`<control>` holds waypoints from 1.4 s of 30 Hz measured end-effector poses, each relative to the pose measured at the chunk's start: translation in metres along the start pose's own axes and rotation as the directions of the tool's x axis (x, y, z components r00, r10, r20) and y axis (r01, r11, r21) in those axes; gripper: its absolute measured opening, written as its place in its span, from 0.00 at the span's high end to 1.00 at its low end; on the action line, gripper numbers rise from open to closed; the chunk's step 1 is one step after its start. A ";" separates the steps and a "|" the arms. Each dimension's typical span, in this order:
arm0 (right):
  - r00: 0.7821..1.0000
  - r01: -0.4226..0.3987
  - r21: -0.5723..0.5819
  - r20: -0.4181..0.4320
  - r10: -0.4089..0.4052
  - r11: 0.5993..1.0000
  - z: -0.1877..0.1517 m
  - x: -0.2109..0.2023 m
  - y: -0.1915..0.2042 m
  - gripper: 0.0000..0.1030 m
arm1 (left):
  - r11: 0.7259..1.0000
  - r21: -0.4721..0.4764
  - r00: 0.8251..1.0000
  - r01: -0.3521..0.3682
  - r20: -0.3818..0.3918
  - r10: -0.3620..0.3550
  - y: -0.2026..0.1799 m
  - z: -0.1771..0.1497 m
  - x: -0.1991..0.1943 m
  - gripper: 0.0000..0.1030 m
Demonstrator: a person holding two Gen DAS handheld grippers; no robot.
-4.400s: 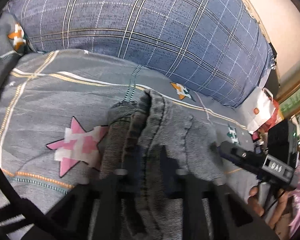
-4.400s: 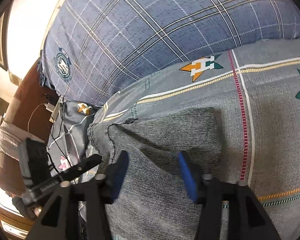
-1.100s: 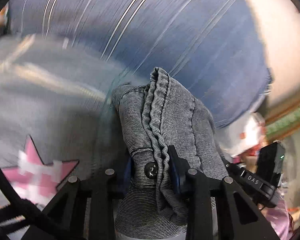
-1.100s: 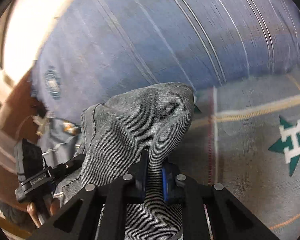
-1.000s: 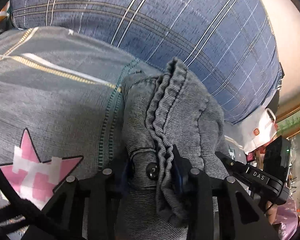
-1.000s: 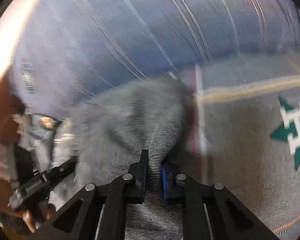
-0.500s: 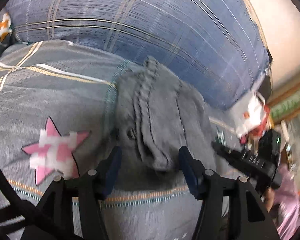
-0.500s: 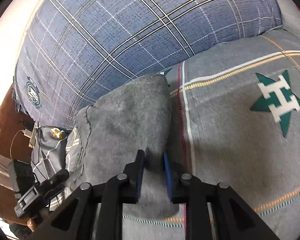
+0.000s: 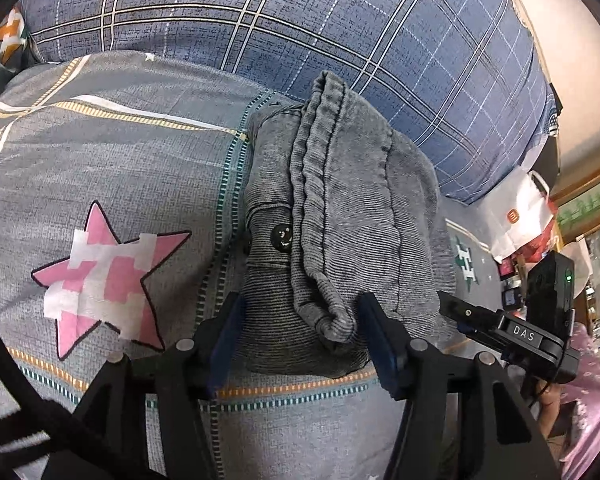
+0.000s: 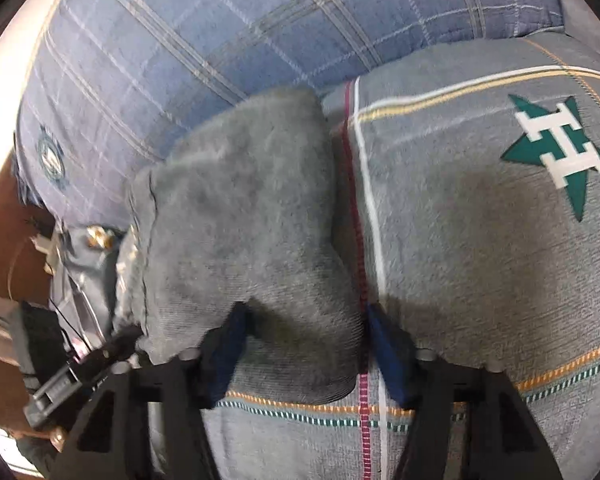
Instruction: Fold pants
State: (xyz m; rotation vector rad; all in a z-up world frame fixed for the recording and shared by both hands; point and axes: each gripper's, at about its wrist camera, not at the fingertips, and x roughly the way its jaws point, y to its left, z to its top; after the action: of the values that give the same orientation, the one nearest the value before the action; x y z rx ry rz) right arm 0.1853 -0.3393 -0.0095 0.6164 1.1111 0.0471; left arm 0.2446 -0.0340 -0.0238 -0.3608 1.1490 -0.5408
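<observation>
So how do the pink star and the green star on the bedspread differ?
The pink star is pink with a dark outline and a white blocky pattern across its middle; the green star is teal, with a white H-shaped mark and no dark outline that I can see. The pink star lies left of the folded pants; the green star lies to their right. Both are printed on the grey bedspread.

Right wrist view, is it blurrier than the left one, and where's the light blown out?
Right wrist view: soft with motion blur, the folded pants and plaid pillow smeared, wall at upper left overexposed. Left wrist view: sharp, the pants' ribbing and button crisp, wall at upper right washed out. Both show fisheye bending and dark corners; both grippers are open.
</observation>
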 end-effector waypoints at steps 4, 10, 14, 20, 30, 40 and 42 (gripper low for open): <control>0.999 0.041 -0.046 -0.007 -0.042 0.998 -0.003 0.003 0.007 0.57 | 1.000 0.006 1.000 -0.007 0.006 0.007 -0.001 -0.001 0.004 0.42; 0.995 0.093 -0.086 -0.009 -0.095 0.992 -0.007 0.006 0.012 0.66 | 1.000 0.024 1.000 -0.015 0.024 0.014 -0.003 -0.006 -0.006 0.42; 0.997 0.070 -0.092 0.035 -0.067 0.993 -0.007 -0.006 0.015 0.66 | 0.999 0.048 0.998 -0.008 0.070 0.005 -0.011 -0.004 -0.025 0.43; 0.997 -0.047 -0.027 0.059 0.049 0.999 -0.001 -0.020 0.002 0.66 | 1.000 0.022 0.995 0.007 0.096 -0.009 -0.007 0.001 -0.033 0.43; 0.993 -0.093 0.052 0.073 0.089 0.994 0.007 -0.016 -0.006 0.63 | 0.999 -0.032 0.999 -0.001 0.036 0.002 0.006 -0.001 -0.008 0.31; 0.975 -0.081 0.008 0.208 0.078 0.997 0.010 -0.025 -0.002 0.32 | 0.999 -0.015 0.996 -0.046 0.081 0.047 -0.003 0.000 -0.013 0.31; 0.975 -0.090 0.018 0.203 0.084 0.996 0.015 -0.019 -0.002 0.32 | 0.997 -0.004 0.992 -0.073 0.100 0.073 -0.007 0.005 -0.014 0.31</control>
State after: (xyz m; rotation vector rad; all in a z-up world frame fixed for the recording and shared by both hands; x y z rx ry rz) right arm 0.1891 -0.3539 0.0101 0.6788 0.8885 0.0440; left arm 0.2440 -0.0317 -0.0080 -0.3413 1.0620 -0.4532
